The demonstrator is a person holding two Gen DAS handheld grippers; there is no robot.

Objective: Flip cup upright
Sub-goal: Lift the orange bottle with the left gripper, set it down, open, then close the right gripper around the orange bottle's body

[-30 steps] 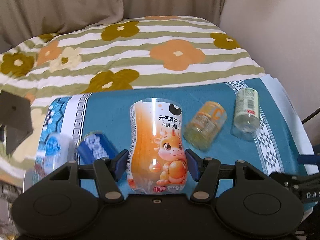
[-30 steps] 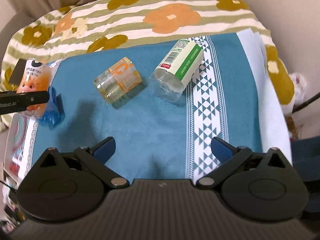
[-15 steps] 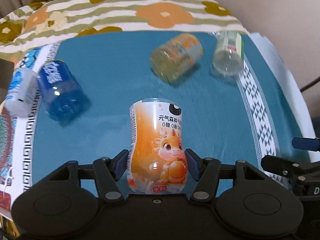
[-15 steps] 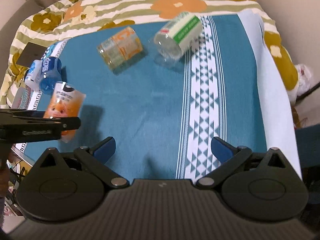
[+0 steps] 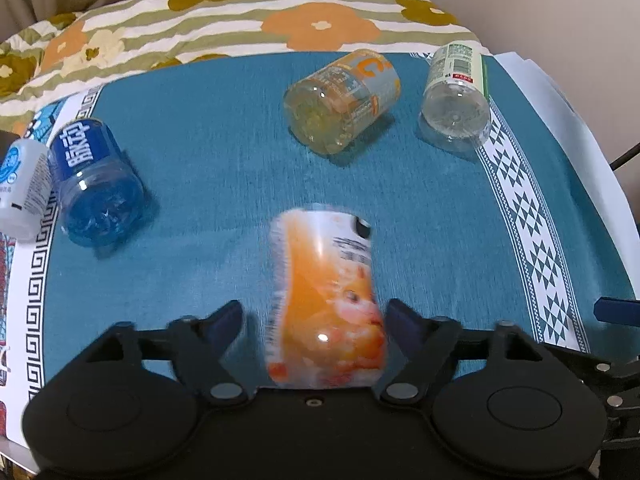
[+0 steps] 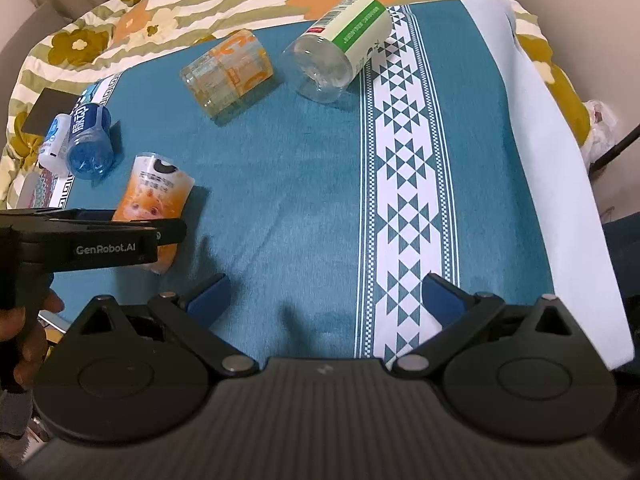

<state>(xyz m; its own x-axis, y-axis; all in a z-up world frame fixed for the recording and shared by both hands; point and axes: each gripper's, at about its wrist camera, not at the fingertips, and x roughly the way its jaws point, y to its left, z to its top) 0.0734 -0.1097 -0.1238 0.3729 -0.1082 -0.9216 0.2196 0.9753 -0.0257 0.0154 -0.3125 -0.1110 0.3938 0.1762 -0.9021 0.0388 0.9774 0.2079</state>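
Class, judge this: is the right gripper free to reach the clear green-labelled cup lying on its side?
Probably yes: the right gripper is open, with only bare blue cloth before the green-labelled cup.

Five cups: orange [image 5: 326, 304], blue [image 5: 94, 188], white [image 5: 22, 188], yellow [image 5: 344, 100], green-labelled [image 5: 456, 96].

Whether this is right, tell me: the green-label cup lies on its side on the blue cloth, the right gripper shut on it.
Not quite. The green-label cup does lie on its side on the blue cloth, but the right gripper is open and empty, apart from it; the right wrist view shows this.
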